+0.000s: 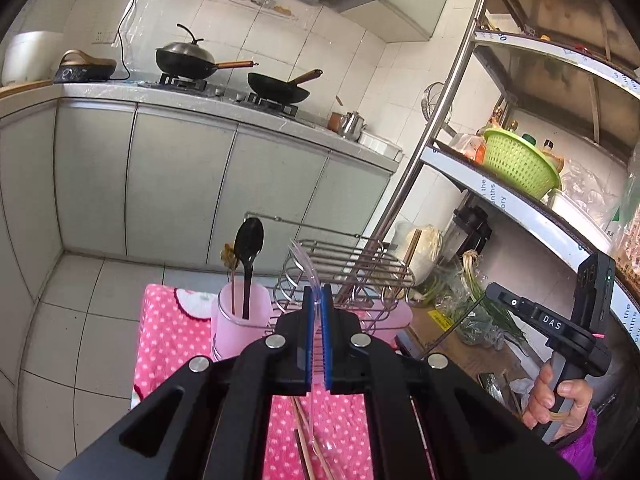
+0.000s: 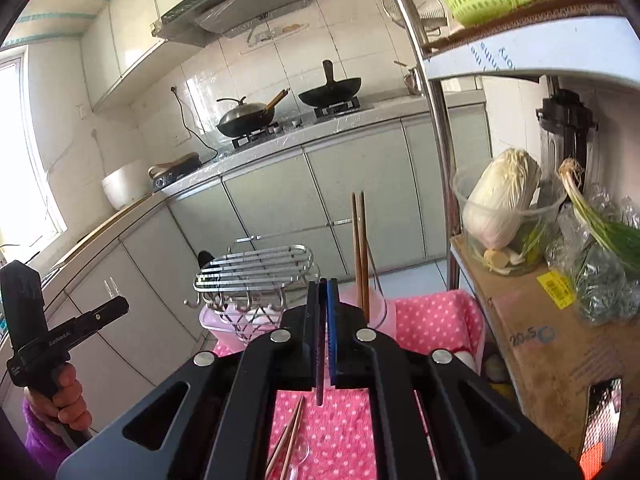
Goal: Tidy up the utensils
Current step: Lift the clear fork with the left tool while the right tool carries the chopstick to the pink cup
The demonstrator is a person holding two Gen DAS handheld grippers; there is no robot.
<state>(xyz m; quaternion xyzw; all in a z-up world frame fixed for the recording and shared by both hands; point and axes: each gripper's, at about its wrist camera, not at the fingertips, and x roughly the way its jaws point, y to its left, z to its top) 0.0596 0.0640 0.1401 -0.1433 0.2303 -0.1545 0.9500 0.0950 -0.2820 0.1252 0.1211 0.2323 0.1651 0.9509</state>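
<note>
Since both of my grippers are clamped on thin, light utensils, I judge the handling to be about slip and twist, not weight. My left gripper [image 1: 317,300] has its blue pads pressed together on a clear plastic utensil [image 1: 306,264], probably a spoon or fork; its see-through end curves up above the fingertips and its other end hangs down below the jaws. It looks smooth, slightly bendy and easy to crack, so I would keep hold near the middle of the stem. My right gripper [image 2: 324,300] is closed on a dark, slim, stiff handle [image 2: 319,384] whose lower end pokes out beneath the jaws; I cannot tell what kind of utensil it is. The landmark is the pink cup [image 1: 239,322] at the near end of the wire rack [image 1: 348,272]: it already holds a black spoon [image 1: 249,248] and a stick, leaving open room inside its rim. A second cup at the rack's other end holds upright wooden chopsticks [image 2: 359,248]. More chopsticks [image 2: 290,436] lie loose on the pink dotted table [image 1: 168,332], nearer to me than the rack. The rack's top bars and hooks could snag a dangling end, and the metal shelf post [image 1: 432,128] beyond the rack limits swing there.
</note>
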